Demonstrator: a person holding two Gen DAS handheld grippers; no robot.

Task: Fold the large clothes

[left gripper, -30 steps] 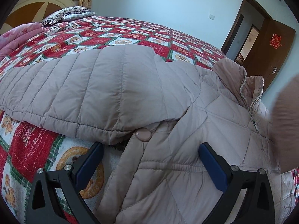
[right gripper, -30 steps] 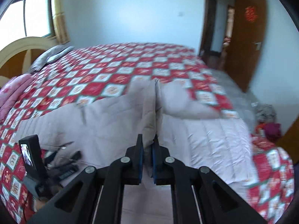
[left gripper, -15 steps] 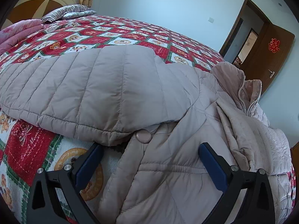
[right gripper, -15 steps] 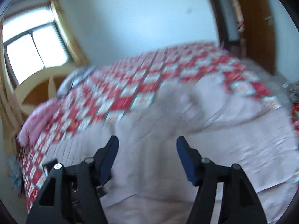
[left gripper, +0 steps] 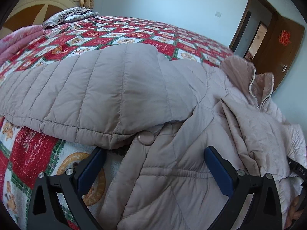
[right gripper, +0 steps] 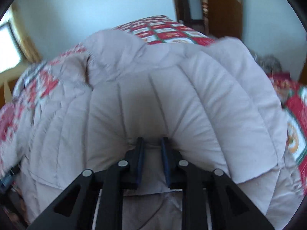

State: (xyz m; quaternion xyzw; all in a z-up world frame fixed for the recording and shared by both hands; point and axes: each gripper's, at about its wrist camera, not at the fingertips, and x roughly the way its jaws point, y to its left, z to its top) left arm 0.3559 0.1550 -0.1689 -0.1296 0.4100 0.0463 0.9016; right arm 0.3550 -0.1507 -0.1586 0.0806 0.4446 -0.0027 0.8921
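A beige quilted jacket (left gripper: 115, 88) lies spread on the bed, one side folded over its body, its zipped collar (left gripper: 257, 88) at the right. My left gripper (left gripper: 153, 153) hovers open over the jacket's lower front, a round snap button (left gripper: 146, 137) just ahead of its fingers. In the right wrist view the jacket (right gripper: 191, 99) fills the frame. My right gripper (right gripper: 152, 141) is pressed low into it, jaws closing and narrow. A fold of fabric is pinched between its blue pads (right gripper: 141, 153), and creases fan out from the grip.
The bed carries a red, white and green patchwork quilt (left gripper: 134, 36). A striped pillow (left gripper: 71, 13) and a pink blanket (left gripper: 17, 40) lie by the headboard at the far left. A brown door (left gripper: 282, 44) stands open at the right.
My right gripper let go of the raised fabric, opened wide, dropped down onto the jacket and narrowed on a fold. The released part now lies beside the collar. My left gripper stayed put.
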